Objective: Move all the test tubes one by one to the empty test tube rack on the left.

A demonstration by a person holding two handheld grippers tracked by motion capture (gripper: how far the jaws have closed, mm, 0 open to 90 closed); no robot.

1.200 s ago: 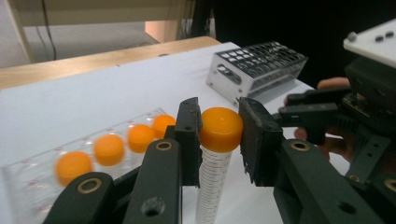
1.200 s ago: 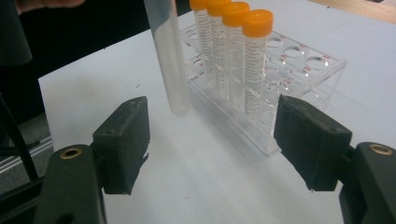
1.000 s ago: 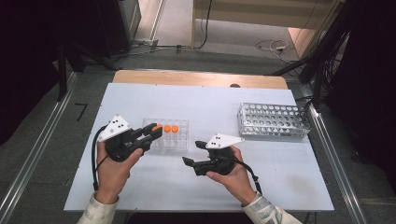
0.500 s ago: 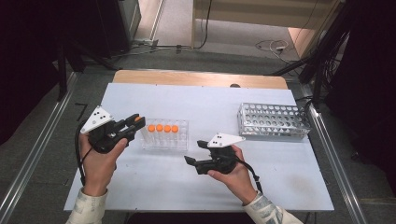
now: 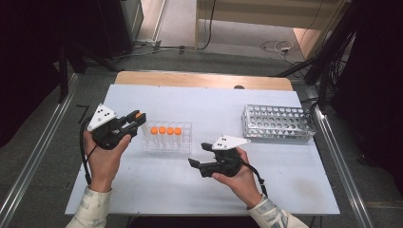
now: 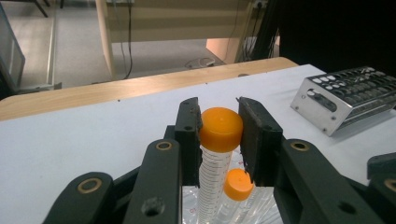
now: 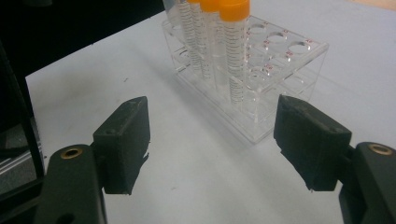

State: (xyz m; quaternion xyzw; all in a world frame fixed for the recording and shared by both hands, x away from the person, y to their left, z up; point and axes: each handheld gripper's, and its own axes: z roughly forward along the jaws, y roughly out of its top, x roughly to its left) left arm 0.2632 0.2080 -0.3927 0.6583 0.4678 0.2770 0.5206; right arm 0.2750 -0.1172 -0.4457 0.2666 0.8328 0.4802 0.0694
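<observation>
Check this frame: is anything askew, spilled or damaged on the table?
Nothing stands out. The clear rack sits flat with four orange-capped tubes upright, the metal rack looks intact, and the left tool grips a fifth tube by its cap. No spill visible.

High view overlooks table [image 5: 157, 190]; gripper views sit close, sharing the clear rack [image 7: 261, 107].

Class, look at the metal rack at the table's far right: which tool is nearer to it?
Right. The right tool hovers at mid-table, left of the metal rack; the left tool holds a tube beyond the clear rack.
</observation>
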